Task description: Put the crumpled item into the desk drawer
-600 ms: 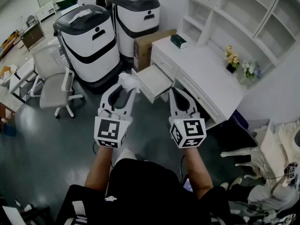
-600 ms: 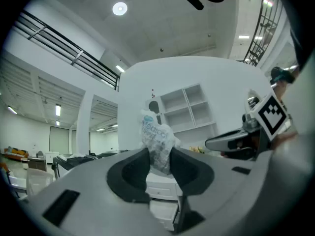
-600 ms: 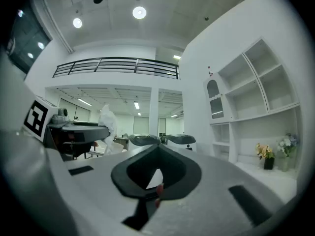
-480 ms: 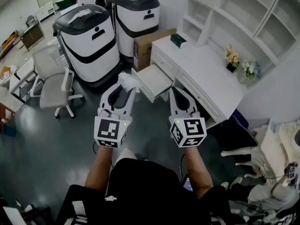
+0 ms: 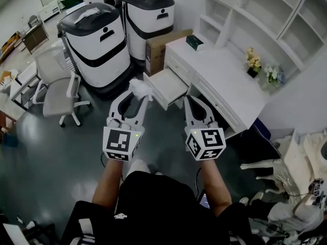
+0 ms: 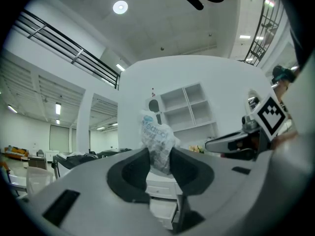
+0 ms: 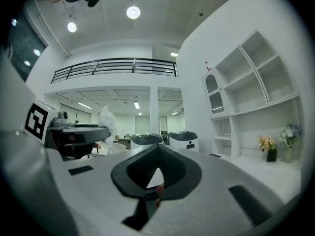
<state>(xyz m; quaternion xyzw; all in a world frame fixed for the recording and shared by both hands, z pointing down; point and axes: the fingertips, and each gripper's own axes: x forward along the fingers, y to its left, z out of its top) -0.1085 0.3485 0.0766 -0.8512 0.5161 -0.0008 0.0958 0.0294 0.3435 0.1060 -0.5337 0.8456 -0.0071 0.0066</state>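
The crumpled item [image 5: 140,87] is a white wad of thin plastic with blue print [image 6: 156,140]. My left gripper [image 5: 139,97] is shut on it, and the wad sticks up past the fingertips [image 6: 160,156]. It is held in the air just left of the open desk drawer [image 5: 168,87], which is pulled out from the white desk [image 5: 225,75] and looks bare inside. My right gripper [image 5: 193,99] hovers in front of the desk, beside the drawer's right corner. Its jaws [image 7: 157,149] meet at the tips with nothing held.
Two large white-and-black machines [image 5: 97,40] [image 5: 148,14] stand beyond the drawer, with a cardboard box [image 5: 164,47] against the desk end. An office chair [image 5: 59,83] is at the left. On the desk are a dark green box [image 5: 194,44] and flowers [image 5: 252,63]; shelves rise behind.
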